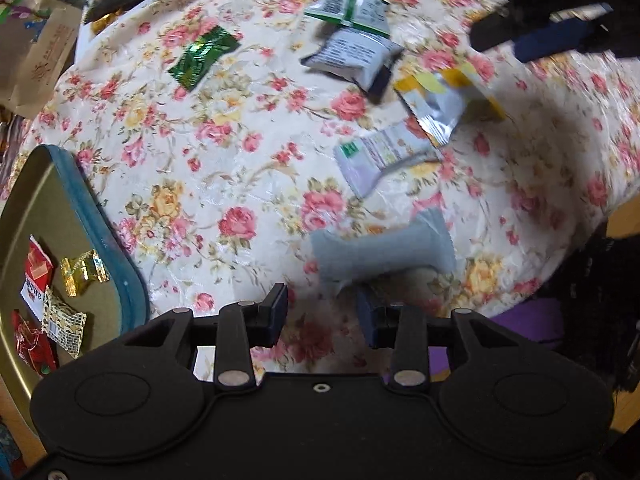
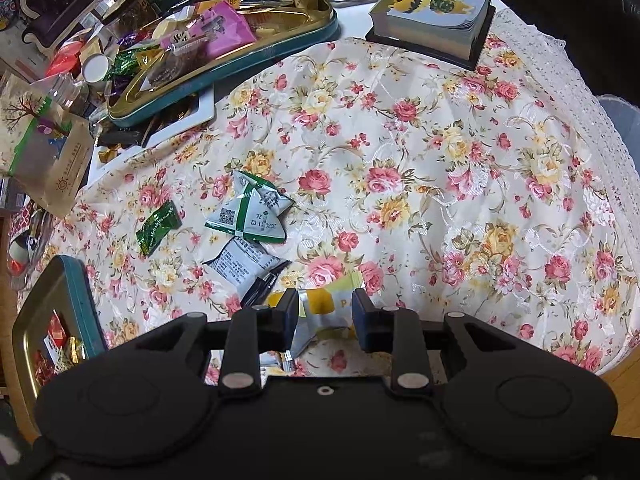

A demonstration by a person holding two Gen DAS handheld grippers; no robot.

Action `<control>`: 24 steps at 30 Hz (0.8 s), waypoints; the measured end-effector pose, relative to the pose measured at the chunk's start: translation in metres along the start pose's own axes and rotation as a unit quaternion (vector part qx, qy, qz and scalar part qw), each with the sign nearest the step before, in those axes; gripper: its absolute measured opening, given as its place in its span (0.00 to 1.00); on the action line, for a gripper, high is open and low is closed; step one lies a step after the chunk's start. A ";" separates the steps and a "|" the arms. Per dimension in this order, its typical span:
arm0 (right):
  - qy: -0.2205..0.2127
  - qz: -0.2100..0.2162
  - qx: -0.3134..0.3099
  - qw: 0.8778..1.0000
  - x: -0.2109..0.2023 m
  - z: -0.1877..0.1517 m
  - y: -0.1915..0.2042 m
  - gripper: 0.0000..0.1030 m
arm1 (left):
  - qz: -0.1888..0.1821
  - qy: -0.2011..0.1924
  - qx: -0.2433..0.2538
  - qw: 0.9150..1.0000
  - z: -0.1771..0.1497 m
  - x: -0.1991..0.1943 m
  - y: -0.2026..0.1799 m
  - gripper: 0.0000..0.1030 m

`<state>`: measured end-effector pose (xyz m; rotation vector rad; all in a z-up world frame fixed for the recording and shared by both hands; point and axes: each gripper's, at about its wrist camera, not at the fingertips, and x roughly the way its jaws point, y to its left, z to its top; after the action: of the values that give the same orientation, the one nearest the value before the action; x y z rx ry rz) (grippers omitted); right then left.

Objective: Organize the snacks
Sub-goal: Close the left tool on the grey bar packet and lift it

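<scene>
With left gripper (image 1: 322, 320) jaws apart above the pale grey-blue crimped wrapper (image 1: 380, 250), I'd straddle its middle while right gripper (image 2: 326, 318) brackets the yellow-and-silver foil packet (image 2: 320, 308), grip unclear.

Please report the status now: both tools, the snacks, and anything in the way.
Left tool open above grey packet. Right tool shut on yellow packet. Tin on the left holds four sweets. Nothing blocking.

A rose-patterned cloth (image 2: 420, 152) with a lace edge (image 2: 592, 112) covers the tabletop. Wooden floor (image 2: 624, 384) shows at the near right. Household clutter (image 2: 80, 40) crowds the far left.
</scene>
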<state>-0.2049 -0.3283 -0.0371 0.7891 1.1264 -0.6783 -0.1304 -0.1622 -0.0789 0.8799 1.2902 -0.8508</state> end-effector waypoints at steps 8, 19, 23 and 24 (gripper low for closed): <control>-0.001 0.008 0.007 1.000 -0.003 0.001 -0.001 0.30 | 0.043 -0.001 -0.051 0.998 0.021 0.012 0.019 0.46; -0.004 0.015 0.012 1.000 -0.007 0.002 -0.003 0.30 | 0.021 -0.020 -0.123 0.992 0.045 0.001 0.033 0.46; -0.005 0.016 0.018 1.000 -0.009 0.002 -0.006 0.30 | -0.033 -0.024 -0.143 0.989 0.033 -0.014 0.034 0.46; -0.006 0.016 0.019 1.000 -0.009 0.002 -0.007 0.30 | -0.053 -0.021 -0.145 0.988 0.030 -0.016 0.034 0.46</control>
<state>-0.2117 -0.3331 -0.0293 0.8318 1.0916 -0.6785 -0.0887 -0.1741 -0.0590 0.5645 1.3906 -0.7361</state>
